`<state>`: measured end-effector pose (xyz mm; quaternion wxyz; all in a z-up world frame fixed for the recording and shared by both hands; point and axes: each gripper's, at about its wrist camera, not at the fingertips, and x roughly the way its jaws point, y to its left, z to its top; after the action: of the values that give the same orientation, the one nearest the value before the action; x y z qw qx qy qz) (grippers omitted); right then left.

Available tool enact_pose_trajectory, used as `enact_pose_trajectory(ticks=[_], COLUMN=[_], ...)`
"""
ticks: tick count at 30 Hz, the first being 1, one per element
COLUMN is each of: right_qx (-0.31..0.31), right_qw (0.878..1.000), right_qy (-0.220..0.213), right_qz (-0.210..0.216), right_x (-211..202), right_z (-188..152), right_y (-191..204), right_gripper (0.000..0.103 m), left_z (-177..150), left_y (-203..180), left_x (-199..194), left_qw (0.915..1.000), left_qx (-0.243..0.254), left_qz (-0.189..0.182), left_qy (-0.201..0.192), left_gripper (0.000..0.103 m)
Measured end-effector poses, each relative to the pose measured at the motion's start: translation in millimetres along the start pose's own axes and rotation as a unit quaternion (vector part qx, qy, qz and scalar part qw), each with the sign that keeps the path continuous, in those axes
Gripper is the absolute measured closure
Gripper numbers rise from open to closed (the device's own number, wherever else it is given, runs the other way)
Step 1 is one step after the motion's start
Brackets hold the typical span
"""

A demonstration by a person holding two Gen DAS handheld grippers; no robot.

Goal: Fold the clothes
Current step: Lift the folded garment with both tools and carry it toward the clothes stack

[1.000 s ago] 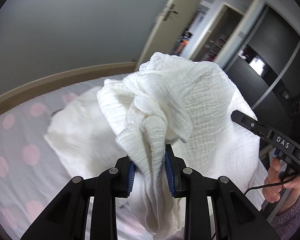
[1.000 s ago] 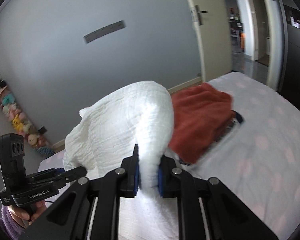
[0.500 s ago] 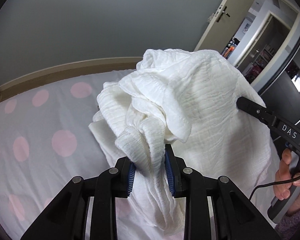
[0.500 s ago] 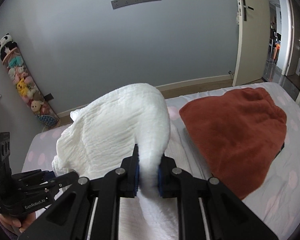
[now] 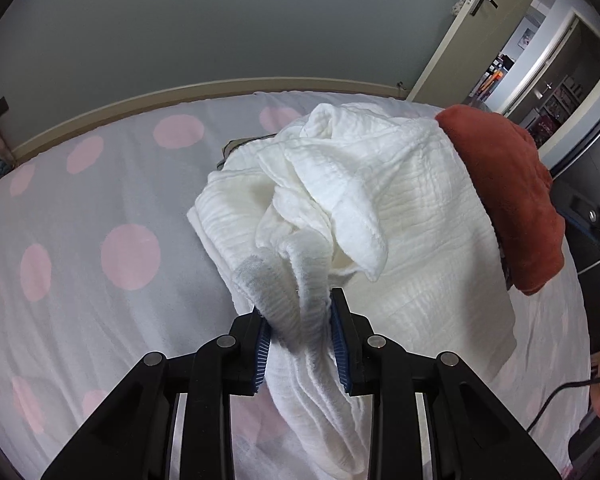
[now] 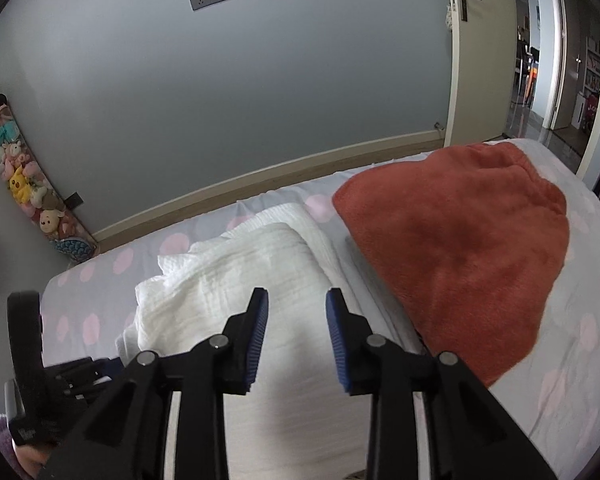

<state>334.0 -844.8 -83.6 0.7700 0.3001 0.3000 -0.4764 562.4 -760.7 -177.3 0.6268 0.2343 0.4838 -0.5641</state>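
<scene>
Fingers of the left gripper [image 5: 300, 340] are clamping a bunched, hemmed edge of the white muslin garment [image 5: 400, 216], and I am holding that bunch raised while the rest of the cloth is draping down onto the dotted bedsheet [image 5: 100, 208]. Jaws of the right gripper [image 6: 296, 340] are opening as I watch; the white cloth is lying flat below and between them, with neither pad pressing on it. Taking the rust-red fleece [image 6: 460, 264] as landmark, the white garment is lying just beside its left edge, its long axis running away from me toward the wall. I am judging the left gripper to be the controlling one, since only it is keeping hold of the cloth for the coming fold.
</scene>
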Motion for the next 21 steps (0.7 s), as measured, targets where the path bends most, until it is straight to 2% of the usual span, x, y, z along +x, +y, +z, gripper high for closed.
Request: enact_pose_trajectory(ticks=[4,6,8,11,14,18,21], right_qx=[0.008,0.033,0.069,0.142,0.190,0.248,0.277], right_qw=[1.000,0.999,0.997,0.988,0.978,0.961,0.952], right_qy=[0.011,0.025,0.036,0.055,0.071,0.084,0.081], right_qz=[-0.008,-0.008,-0.003,0.032,0.052,0.084,0.104], right_x=[-9,-11,-14,-8,-2,19,25], right_z=[-20,-37,-57,-85,-102,-115,-123], right_y=[-15,-30,-48,-78,-96,-111,-112], right_gripper=[0.074,0.069,0.058,0.047,0.046,0.046,0.049], left_z=[-2,-3,-2,0,4,8,5], left_y=[-2,0,2,6,10,16,19], left_x=[-11,-13,-14,-17,-22,-12,-8], left_qw=[1.0000,0.9999,0.9996,0.9986,0.9972,0.9971,0.9970], left_qx=[-0.001,-0.003,-0.003,-0.005,-0.012,-0.024,-0.026], left_qz=[-0.009,-0.016,-0.029,-0.052,-0.072,-0.067,-0.071], left_qy=[0.000,0.002,0.005,0.011,0.016,0.027,0.020], left_gripper=[0.070,0.068,0.067,0.064,0.059,0.059,0.061])
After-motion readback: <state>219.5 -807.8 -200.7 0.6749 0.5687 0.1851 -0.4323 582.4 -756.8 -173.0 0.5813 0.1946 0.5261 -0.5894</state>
